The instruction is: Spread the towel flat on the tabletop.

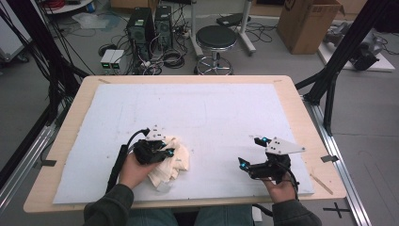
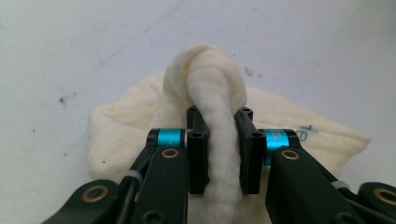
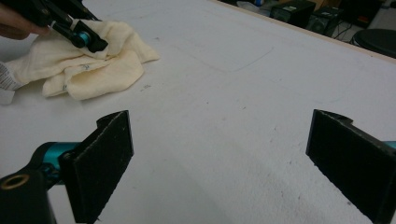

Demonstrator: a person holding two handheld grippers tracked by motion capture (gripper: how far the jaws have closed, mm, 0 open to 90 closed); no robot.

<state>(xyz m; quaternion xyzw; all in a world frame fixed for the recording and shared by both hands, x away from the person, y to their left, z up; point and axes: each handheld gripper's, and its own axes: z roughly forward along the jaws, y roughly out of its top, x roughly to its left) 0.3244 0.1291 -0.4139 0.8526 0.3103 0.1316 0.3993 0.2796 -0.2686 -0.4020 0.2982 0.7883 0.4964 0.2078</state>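
A crumpled cream cloth lies on the white mat near the front left. My left gripper is shut on a raised fold of it. In the left gripper view that fold of the cloth stands pinched between the two black jaws of the left gripper. My right gripper is at the front right, open wide, with nothing between its jaws. In the right gripper view the right gripper hangs over bare mat, and the cloth lies far off at upper left with the left gripper on it.
The mat covers a wooden table. Beyond the table's far edge stand a black stool, computer towers with cables, and a cardboard box. Black frame posts rise at both sides.
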